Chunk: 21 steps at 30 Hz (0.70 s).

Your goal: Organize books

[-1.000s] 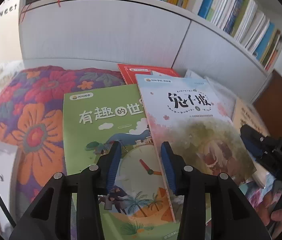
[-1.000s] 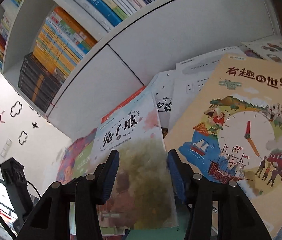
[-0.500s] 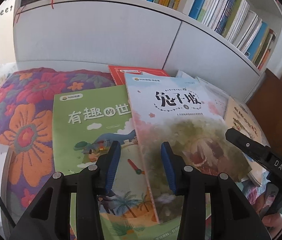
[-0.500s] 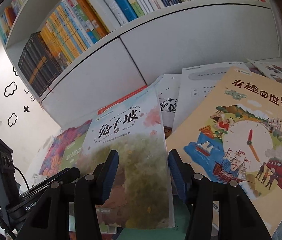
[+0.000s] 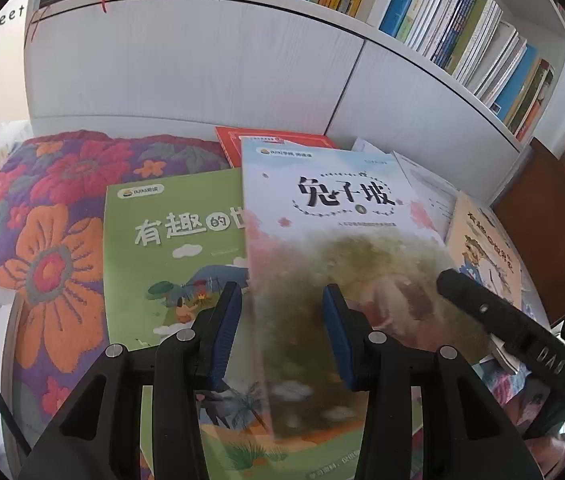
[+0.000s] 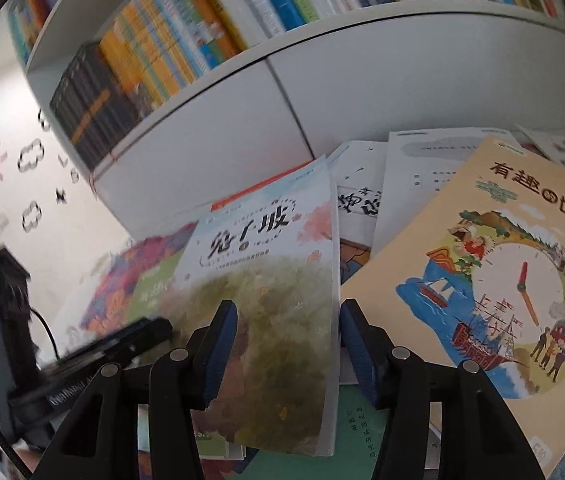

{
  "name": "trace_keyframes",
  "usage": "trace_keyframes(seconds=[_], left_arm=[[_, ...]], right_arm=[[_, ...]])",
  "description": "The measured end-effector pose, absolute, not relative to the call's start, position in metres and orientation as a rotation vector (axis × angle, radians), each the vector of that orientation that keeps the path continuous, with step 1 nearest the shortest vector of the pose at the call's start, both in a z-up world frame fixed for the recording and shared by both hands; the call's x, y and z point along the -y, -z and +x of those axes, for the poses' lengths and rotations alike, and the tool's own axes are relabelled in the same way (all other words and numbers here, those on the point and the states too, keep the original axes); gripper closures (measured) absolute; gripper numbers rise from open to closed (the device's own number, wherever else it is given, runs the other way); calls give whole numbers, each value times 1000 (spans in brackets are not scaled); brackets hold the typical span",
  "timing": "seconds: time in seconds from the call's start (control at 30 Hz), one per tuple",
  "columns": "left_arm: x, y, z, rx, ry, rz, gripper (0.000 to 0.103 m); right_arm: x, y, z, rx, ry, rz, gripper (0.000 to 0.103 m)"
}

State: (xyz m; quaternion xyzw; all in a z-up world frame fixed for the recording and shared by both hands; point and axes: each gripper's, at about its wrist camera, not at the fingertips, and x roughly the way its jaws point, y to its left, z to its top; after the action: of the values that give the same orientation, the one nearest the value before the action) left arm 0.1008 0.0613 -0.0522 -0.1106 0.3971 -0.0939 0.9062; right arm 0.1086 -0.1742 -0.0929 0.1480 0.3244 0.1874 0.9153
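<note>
The right tongs (image 6: 288, 340) are opening, hovering over the pale rabbit-hill book (image 6: 266, 308), pads clear of it. The left tongs (image 5: 281, 330) are hanging spread above the same book, which is lying overlapping the green book (image 5: 170, 256), probably awaiting shelving. The bookshelf (image 5: 434, 20) is looking crowded; the flowered quilt (image 5: 42, 248) leftward is offering free room.

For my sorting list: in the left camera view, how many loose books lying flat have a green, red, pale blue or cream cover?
Light green paperback book: 1
Red-covered book: 1
Pale blue and pink paperback book: 1
Cream paperback book: 1
Total: 4
</note>
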Motion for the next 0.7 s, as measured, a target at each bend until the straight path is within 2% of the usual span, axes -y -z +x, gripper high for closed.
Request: trace_keyframes(seconds=[0.2,0.47,0.7], left_arm=[[-79,52,103,-853,212,-307,63],[-90,53,102,-886,221,-365,63],[-80,53,102,-885,247,-331,63]], right_arm=[[167,96,114,-727,-431,290,48],[221,108,134,-865,-534,656,56],[212,105,132,-863,-495,578,56]])
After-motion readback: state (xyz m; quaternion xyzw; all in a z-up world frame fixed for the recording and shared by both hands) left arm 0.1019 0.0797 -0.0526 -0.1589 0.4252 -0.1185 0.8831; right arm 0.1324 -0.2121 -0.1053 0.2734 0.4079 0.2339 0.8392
